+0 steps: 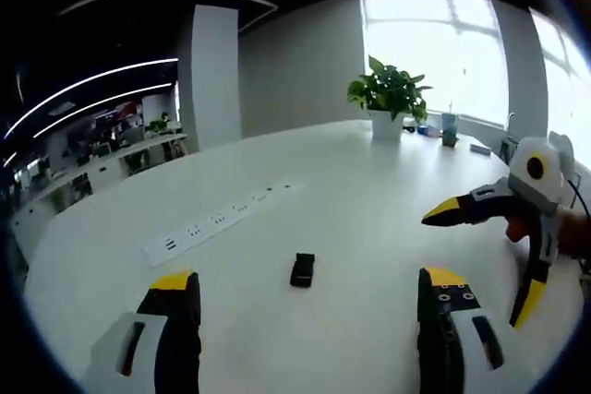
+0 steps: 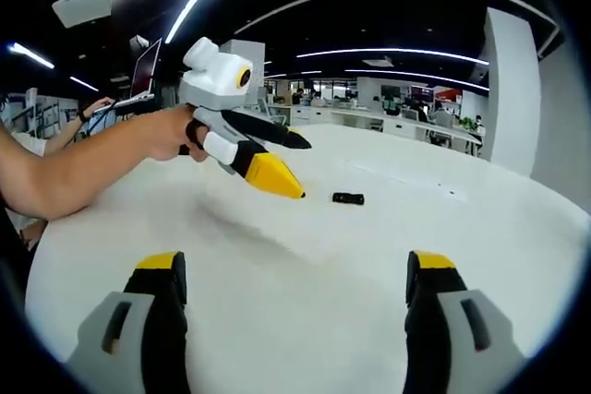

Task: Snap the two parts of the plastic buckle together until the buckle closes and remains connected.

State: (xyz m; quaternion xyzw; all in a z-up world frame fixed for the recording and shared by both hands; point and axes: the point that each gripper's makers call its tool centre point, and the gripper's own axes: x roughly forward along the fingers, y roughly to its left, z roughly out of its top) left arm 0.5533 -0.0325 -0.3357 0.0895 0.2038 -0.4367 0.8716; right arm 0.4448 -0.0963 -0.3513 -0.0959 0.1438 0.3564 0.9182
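Nearest in the left gripper view, the left gripper (image 1: 309, 297) is hovering above the broad white round desk (image 1: 369, 219) with its yellow-tipped black jaws spread wide and pinching nothing. Just beyond those jaws, the small black plastic buckle (image 1: 302, 269) is lying flat on the desk, apart from both grippers. Only one dark piece is discernible; whether its two parts are already joined is too small to tell. The wide jaw spacing is judged to be preparation for closing around the buckle.

The right gripper (image 1: 485, 251) is entering that view from the right of the buckle, jaws likewise parted, held clear of the desk. Behind the buckle, a white recessed socket strip (image 1: 222, 220) is running across the desk; farther off, a green potted plant in a white pot (image 1: 388, 99) is standing near the bright windows.

In the right gripper view, the right gripper (image 2: 295, 288) is showing empty, spread jaws, and the buckle (image 2: 348, 198) is lying beyond them. This view is adding the person's hand (image 2: 171, 136) gripping the left gripper (image 2: 284, 165) short of the buckle.
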